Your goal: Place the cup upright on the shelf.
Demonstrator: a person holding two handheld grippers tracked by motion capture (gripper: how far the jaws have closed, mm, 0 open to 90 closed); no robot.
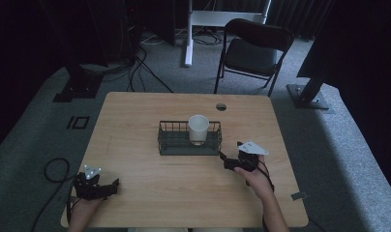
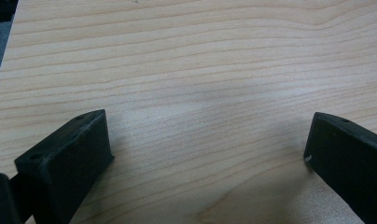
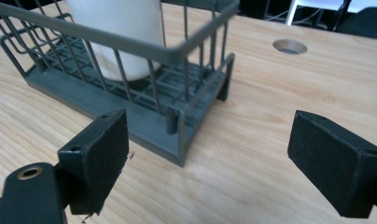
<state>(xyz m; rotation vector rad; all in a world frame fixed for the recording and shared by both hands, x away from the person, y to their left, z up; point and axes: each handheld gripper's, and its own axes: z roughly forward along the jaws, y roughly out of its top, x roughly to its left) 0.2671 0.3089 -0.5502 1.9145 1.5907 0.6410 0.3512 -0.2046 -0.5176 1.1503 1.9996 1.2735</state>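
A white cup point(image 1: 198, 129) stands upright in the right half of a dark wire basket point(image 1: 174, 143) at the middle of the wooden table point(image 1: 135, 121). My right gripper point(image 1: 224, 159) is open just off the basket's near right corner, jaws wide apart with nothing between them. In the right gripper view the basket's corner point(image 3: 182, 140) lies close ahead of the gripper point(image 3: 207, 154), with the cup point(image 3: 121, 28) behind the wires. My left gripper point(image 1: 113, 186) rests near the table's front left corner, open. In the left gripper view its jaws point(image 2: 207, 154) frame bare wood.
A round cable hole point(image 1: 221, 107) sits near the table's far edge, seen also in the right gripper view as a hole point(image 3: 289, 46). A black folding chair point(image 1: 251, 50) stands beyond the table. Cables point(image 1: 53, 169) lie on the floor to the left.
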